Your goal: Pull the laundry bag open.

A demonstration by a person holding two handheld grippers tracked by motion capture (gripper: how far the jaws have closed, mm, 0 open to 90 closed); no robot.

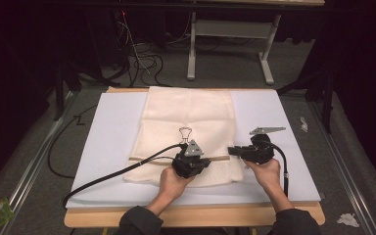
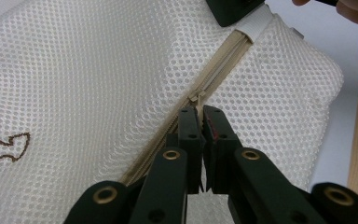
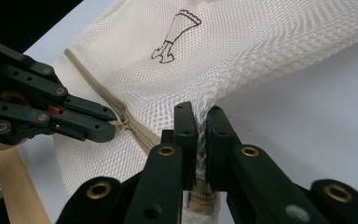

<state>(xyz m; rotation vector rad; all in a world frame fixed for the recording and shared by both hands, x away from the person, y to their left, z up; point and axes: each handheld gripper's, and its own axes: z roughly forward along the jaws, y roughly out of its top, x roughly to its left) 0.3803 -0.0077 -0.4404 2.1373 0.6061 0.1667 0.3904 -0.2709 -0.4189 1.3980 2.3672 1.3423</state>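
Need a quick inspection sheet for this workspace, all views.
Surface: white board on a wooden table.
Job's things: cream mesh laundry bag lying flat; its zipper runs across the near end.
Clutter: nothing seen on the board.
Grippers: left gripper shut on the zipper pull; right gripper shut on the bag's edge.
Cables: black cable trails left off the table; more on the floor.
Surroundings: dark room, grey table frame, paper scraps on the floor.

A cream mesh laundry bag [image 1: 188, 125] with a brown line drawing printed on it lies flat on the white table mat [image 1: 107, 142], near its middle. Its beige zipper [image 2: 205, 86] runs across the end nearest the mat's front edge, with the small zipper pull [image 2: 196, 98] midway along.
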